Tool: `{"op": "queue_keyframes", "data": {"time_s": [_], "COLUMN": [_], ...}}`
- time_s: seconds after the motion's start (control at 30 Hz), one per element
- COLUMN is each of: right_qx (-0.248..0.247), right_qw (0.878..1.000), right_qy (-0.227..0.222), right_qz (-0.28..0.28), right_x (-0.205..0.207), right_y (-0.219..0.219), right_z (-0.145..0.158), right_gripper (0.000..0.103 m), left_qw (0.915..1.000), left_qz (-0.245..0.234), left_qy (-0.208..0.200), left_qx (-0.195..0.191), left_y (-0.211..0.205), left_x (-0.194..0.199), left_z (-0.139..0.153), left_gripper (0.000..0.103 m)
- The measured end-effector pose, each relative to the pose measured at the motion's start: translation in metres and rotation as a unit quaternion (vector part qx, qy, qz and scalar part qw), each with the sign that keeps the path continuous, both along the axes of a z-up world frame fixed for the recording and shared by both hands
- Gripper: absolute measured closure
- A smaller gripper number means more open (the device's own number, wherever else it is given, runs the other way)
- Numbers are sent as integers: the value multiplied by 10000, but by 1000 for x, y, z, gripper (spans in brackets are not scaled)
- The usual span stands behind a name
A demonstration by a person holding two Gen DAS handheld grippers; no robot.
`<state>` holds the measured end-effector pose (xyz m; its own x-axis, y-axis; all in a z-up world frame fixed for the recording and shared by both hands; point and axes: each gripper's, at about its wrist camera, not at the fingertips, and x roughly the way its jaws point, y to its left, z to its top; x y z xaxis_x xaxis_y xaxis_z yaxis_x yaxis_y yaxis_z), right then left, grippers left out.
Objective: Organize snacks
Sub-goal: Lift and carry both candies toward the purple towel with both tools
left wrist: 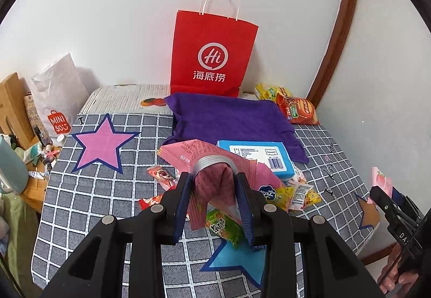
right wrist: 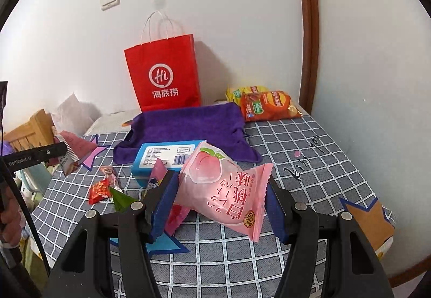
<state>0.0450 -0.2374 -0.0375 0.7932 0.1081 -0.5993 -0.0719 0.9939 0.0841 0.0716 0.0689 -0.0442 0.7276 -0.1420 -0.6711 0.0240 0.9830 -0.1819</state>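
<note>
Left gripper (left wrist: 215, 187) fingers nearly closed, pinching dark pink foil packet (left wrist: 212, 184), lifted clear of table (left wrist: 89, 190), likely for sorting. Right gripper (right wrist: 221, 198) fingers half spread, clamping puffy pink peach snack bag (right wrist: 223, 190) by sides, also raised. Loose candies (right wrist: 105, 187) scattered below near blue box (right wrist: 164, 157) with barcode label. Purple towel (left wrist: 229, 117) behind. Red paper bag (left wrist: 212, 55) reads "Hi", probable destination. White bag (left wrist: 58, 101) reads "MINISO".

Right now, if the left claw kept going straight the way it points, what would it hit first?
Probably the blue box. The left claw, shut on a stack of pink sachets, aims down at the checked table just ahead, and the box lies there; depth is uncertain.
</note>
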Motion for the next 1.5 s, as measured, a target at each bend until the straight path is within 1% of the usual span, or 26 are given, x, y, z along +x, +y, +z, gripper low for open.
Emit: {"op": "queue_keyframes", "data": {"time_s": [0.17,0.3,0.43,0.67,0.77,0.83,1.07,1.1,1.13,1.17,1.2,1.23,1.27,1.3,1.43,1.5], "right_qx": [-44,19,-55,-47,-31,-72,-80,-90,-96,-104,-114,-122,-130,-133,-131,-142], "right_qw": [10000,10000,9999,9996,9995,9993,9991,9991,9991,9990,9988,9987,9986,9985,9980,9977], "right_qy": [27,93,128,246,302,345,410,413,421,437,459,472,485,493,535,558], "right_qz": [1,-5,-21,-113,-129,-137,-61,-30,2,38,85,117,156,184,316,359], "right_x": [0,3,4,9,11,13,28,30,32,33,35,36,37,37,37,37], "right_y": [-1,-3,-3,-8,-9,-8,0,2,5,7,10,12,15,16,23,25], "right_z": [-3,-8,-14,-23,-28,-31,-36,-37,-38,-40,-41,-43,-44,-45,-50,-53], "right_gripper": [41,41,41,41,41,41,41,41,41,41,41,41,41,41,41,41], "left_qw": [10000,9999,9999,9998,9996,9993,9982,9976,9972,9965,9962,9960,9953,9948,9922,9901], "left_qz": [73,102,92,-58,-124,-183,115,157,173,216,257,285,310,300,377,389], "left_qy": [25,72,62,156,219,253,484,553,606,684,705,734,827,894,1178,1342], "left_qx": [-49,-64,-60,-93,-147,-209,-333,-389,-407,-434,-443,-434,-406,-378,-135,-87], "left_y": [5,7,5,-4,-6,-6,18,22,23,25,25,25,24,22,17,17], "left_x": [-1,-1,1,7,11,13,15,14,14,12,10,9,7,6,4,6], "left_z": [-4,-6,-7,-14,-18,-22,-34,-39,-42,-49,-53,-57,-64,-69,-94,-105], "left_gripper": [71,71,71,75,78,79,78,72,58,52,49,49,47,44,42,42]}}
